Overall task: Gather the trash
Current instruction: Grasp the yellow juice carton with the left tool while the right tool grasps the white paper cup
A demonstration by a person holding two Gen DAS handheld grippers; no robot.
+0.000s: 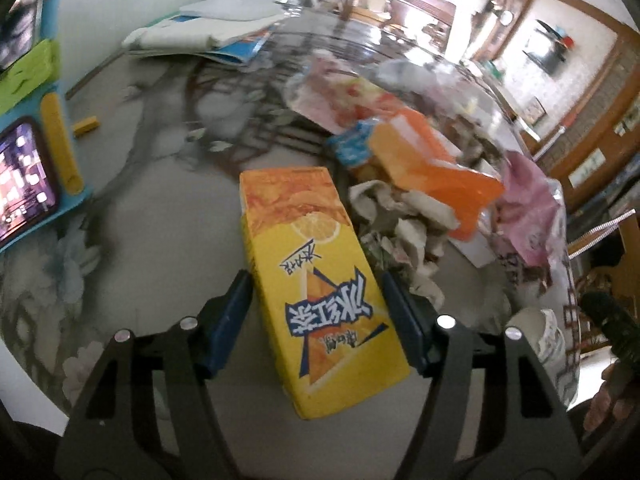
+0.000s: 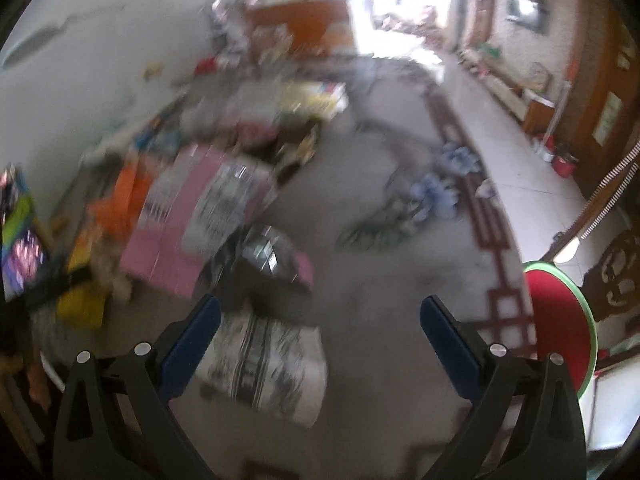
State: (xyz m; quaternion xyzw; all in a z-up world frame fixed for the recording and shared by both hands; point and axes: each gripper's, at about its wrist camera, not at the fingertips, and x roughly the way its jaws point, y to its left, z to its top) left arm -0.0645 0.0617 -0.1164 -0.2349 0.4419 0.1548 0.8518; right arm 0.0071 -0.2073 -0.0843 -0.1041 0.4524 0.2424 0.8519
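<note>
Jaws: your left gripper [image 1: 316, 300] is closed on the yellow drink carton [image 1: 320, 280], pads flat on both long sides, carton lifted off the table [image 1: 168, 184] and tilted away from you. Your right gripper [image 2: 320, 320] is spread wide w/ nothing between the pads, hovering over the tabletop; that view is heavily motion-blurred, so details there are rough.

Progress, big to small:
- Trash pile [image 1: 420, 148] sits just beyond and right of the carton: orange wrapper [image 1: 432, 160], pink plastic bag [image 1: 528, 208], crumpled paper [image 1: 404, 224], blue-white packet [image 1: 352, 144]. Looks like the gathering spot, though can't tell if there's a bag or bin under it.
- Carton is picked, not yet dropped. My read: you're roughly mid-task, carrying 1 item to the pile.
- Still loose in the right wrist view: a flat striped wrapper [image 2: 264, 364] just ahead of the left pad, and a shiny crumpled piece [image 2: 272, 256] past it. Prob next for the right side.
- Small yellow block [image 1: 86, 125] lies apart on the left of the table; can't tell if it's trash.
- Tablet in blue case [image 1: 28, 176] at far left isn't trash, leave it.
</note>
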